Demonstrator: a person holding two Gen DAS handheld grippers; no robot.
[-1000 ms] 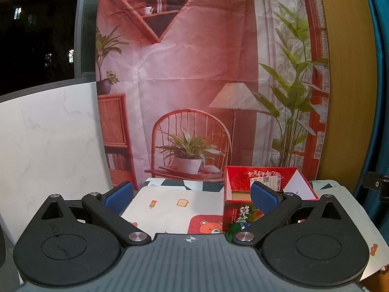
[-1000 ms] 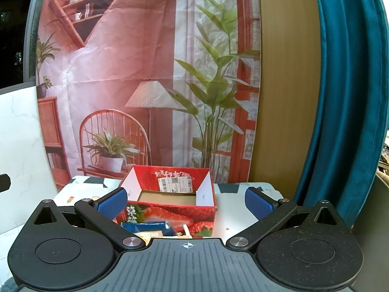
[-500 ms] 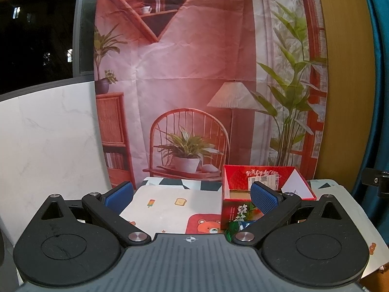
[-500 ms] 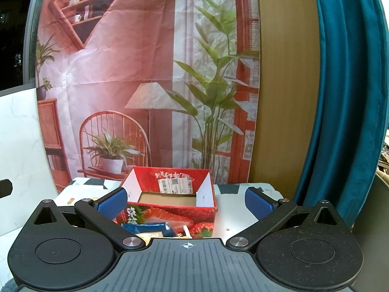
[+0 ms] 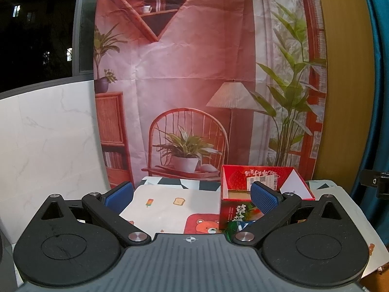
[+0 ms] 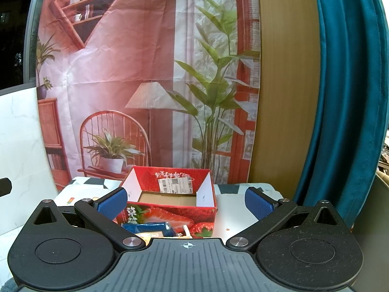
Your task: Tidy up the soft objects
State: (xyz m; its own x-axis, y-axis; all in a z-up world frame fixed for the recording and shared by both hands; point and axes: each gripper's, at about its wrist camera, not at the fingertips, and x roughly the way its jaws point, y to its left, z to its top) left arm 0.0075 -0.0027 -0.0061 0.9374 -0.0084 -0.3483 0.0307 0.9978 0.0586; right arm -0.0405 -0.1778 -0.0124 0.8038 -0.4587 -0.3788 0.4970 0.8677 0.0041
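Note:
A red strawberry-print cardboard box (image 6: 170, 194) stands open on the table, its brown floor bare. In the left wrist view the box (image 5: 233, 216) is right of centre, partly behind my right finger. A blue soft packet (image 6: 148, 227) and a yellowish item lie in front of the box, mostly hidden by my right gripper's body. My left gripper (image 5: 192, 196) is open and empty above the cartoon-print tablecloth (image 5: 165, 206). My right gripper (image 6: 186, 200) is open and empty, held just before the box.
A printed room backdrop (image 5: 194, 85) hangs behind the table. A white marble-look panel (image 5: 48, 133) stands at the left. A wooden panel (image 6: 287, 97) and a teal curtain (image 6: 345, 97) are at the right.
Both views have shifted slightly: the box sits a little lower and nearer in each. Both grippers stay open.

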